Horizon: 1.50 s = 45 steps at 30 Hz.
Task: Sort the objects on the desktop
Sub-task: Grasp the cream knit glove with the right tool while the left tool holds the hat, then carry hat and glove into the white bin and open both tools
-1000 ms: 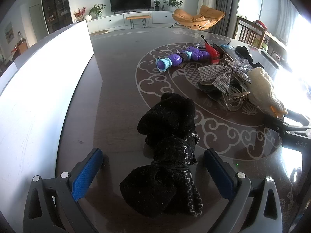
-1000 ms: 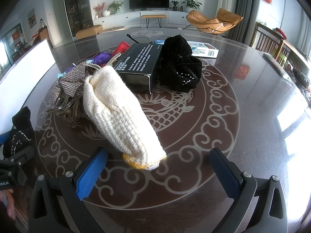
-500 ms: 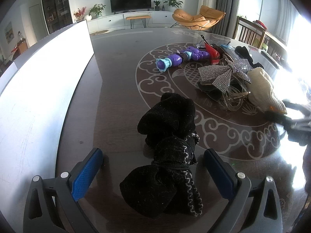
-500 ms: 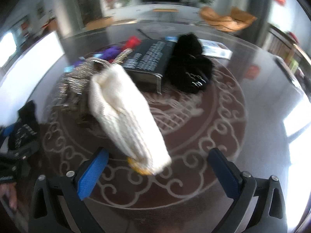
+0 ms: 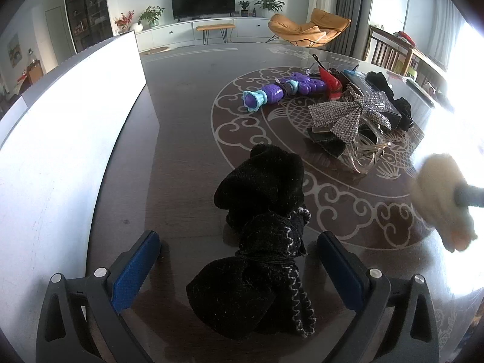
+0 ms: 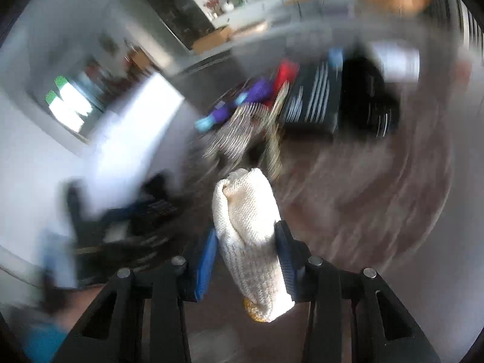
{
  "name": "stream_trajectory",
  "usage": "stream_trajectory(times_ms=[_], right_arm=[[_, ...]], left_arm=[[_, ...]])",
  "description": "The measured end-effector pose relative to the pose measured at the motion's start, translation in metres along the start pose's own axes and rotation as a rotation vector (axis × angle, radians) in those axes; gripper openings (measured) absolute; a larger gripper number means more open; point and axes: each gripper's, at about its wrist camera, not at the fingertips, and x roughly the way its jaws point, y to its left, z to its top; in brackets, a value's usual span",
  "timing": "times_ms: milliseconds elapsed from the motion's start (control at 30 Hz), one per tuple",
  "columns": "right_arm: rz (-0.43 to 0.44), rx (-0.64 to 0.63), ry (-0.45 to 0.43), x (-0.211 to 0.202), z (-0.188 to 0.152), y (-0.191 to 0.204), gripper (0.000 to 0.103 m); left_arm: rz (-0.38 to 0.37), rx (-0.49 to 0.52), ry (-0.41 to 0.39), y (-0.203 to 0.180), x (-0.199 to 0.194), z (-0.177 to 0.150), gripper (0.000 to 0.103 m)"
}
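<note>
A cream knitted glove (image 6: 242,211) hangs lifted between the blue pads of my right gripper (image 6: 246,230), whose jaws are closing and pinch it at mid-length. In the left wrist view the same glove (image 5: 438,193) floats above the table at the right edge. A black knitted bundle (image 5: 260,187) lies on the dark table (image 5: 181,139) between the wide-apart fingers of my left gripper (image 5: 237,239), which stands open; neither pad touches it.
Mid-table lie a sequined silver bow (image 5: 351,112) on a clear hair clip, a purple toy (image 5: 281,90), a red item, a black box (image 6: 314,99) and another black fabric piece. A white board (image 5: 60,121) runs along the left. The right wrist view is blurred.
My right gripper went from wide open around the cream glove to pinching it, then lifted it off the table and swung toward the left. The left gripper stayed still.
</note>
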Motion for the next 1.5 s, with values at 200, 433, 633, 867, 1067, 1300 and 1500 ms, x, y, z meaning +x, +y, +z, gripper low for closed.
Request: stream_trajectory(times_ms=[200,433,633,867,1067,1300,1500], right_arm=[[-0.183,-0.006,-0.100,-0.022,-0.020,-0.034,0.085],[-0.394,-0.312,-0.091,0.016,-0.025,0.015,0.095],[-0.485,-0.342,-0.078,0.037,-0.037,0.011,0.103],[-0.454,-0.369,-0.063,0.013,-0.033,0.006,0.031],[-0.424,-0.381,-0.022,-0.008,-0.049,0.031,0.031],[-0.226,-0.472,-0.055,0.001,-0.034,0.138,0.031],[0.010,-0.612,-0.067,0.044,-0.018,0.281,0.031]], left_arm=[[0.000,0.000,0.000,0.000,0.000,0.000,0.103],[-0.003,-0.001,0.000,0.001,0.000,0.000,0.103],[-0.024,0.043,0.070,0.000,0.003,0.007,0.103],[-0.108,0.052,0.006,-0.006,-0.014,0.005,0.031],[-0.264,-0.028,-0.029,-0.005,-0.082,-0.030,0.031],[-0.270,-0.121,-0.145,0.086,-0.184,-0.021,0.031],[-0.018,-0.217,-0.134,0.203,-0.206,-0.020,0.031]])
